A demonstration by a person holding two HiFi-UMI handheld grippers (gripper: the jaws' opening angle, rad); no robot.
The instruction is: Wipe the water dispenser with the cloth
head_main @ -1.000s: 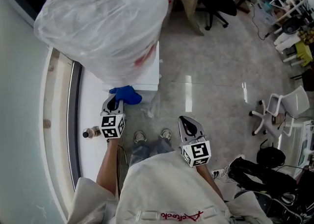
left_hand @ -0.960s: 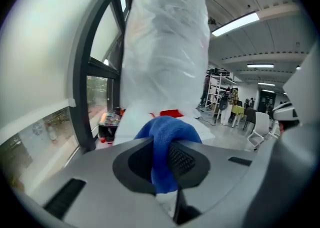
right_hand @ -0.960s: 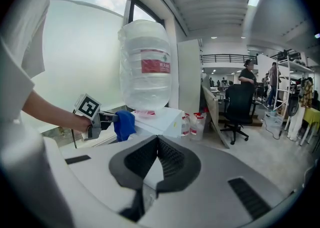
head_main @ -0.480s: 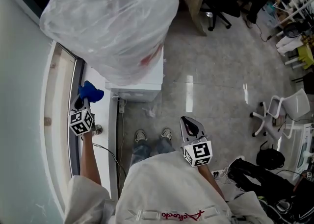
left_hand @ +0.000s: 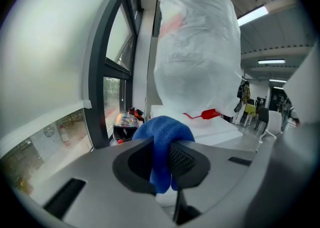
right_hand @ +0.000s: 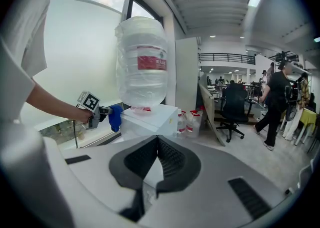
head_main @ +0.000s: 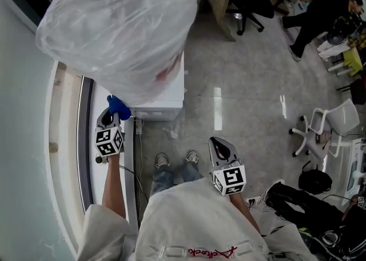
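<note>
A: What is at the left of the frame?

B: The left tongs [head_main: 113, 114], clamped on a blue cloth [head_main: 118, 107]. Half a second ago they hung farther left, over the white window ledge [head_main: 68, 140]. Now they have swung right, and the cloth sits at the left edge of the water dispenser [head_main: 167, 104], in the middle left of the head view.

A: Is the cloth touching it?

B: It is right against that edge, but I cannot tell whether it presses on.

A: And above it?

B: The big water bottle [head_main: 114, 25], wrapped in clear plastic, fills the upper left as before.

A: The other hand?

B: The right tongs [head_main: 222, 150] are closed on nothing, in the lower centre, where they were.

A: Anything further right?

B: A person [head_main: 320, 5] in dark clothes has come further into the upper right corner.
</note>
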